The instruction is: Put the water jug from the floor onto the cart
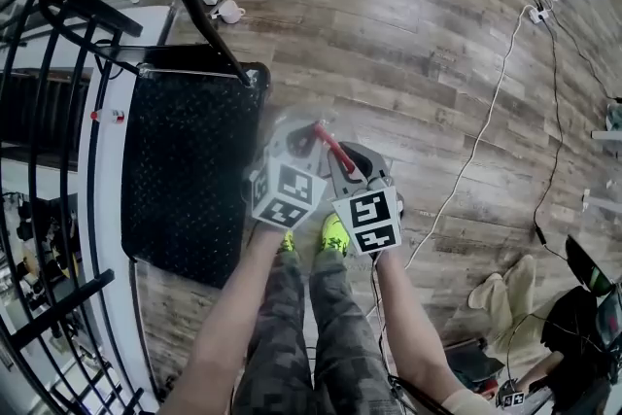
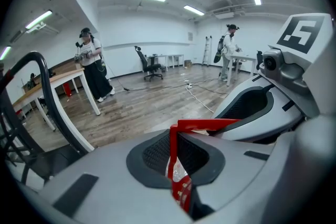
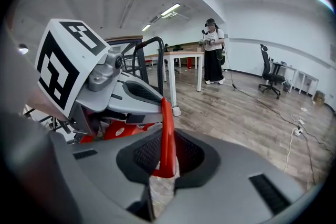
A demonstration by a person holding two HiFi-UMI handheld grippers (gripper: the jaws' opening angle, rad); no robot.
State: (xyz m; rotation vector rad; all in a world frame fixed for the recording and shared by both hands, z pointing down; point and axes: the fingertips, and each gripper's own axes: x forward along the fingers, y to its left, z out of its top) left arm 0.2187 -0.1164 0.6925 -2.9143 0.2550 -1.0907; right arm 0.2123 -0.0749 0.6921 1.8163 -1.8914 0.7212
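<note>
Left gripper [image 2: 178, 162] and right gripper [image 3: 165, 157] pinch one red handle beside the cart

Both forearms reach forward and down, side by side, with the marker cubes close together. Each pair of jaws is narrowed onto the red handle [image 1: 333, 149] of the water jug [image 3: 161, 186]. The jug's clear body hangs under them, mostly hidden, just right of the cart's [image 1: 185, 170] black studded deck. A curved black push bar [image 1: 194, 0] arches over the near corner. White cable [image 1: 481, 136] trails across the wood floor to the right, and yellow-green shoes [image 1: 333, 233] stand underneath.
</note>
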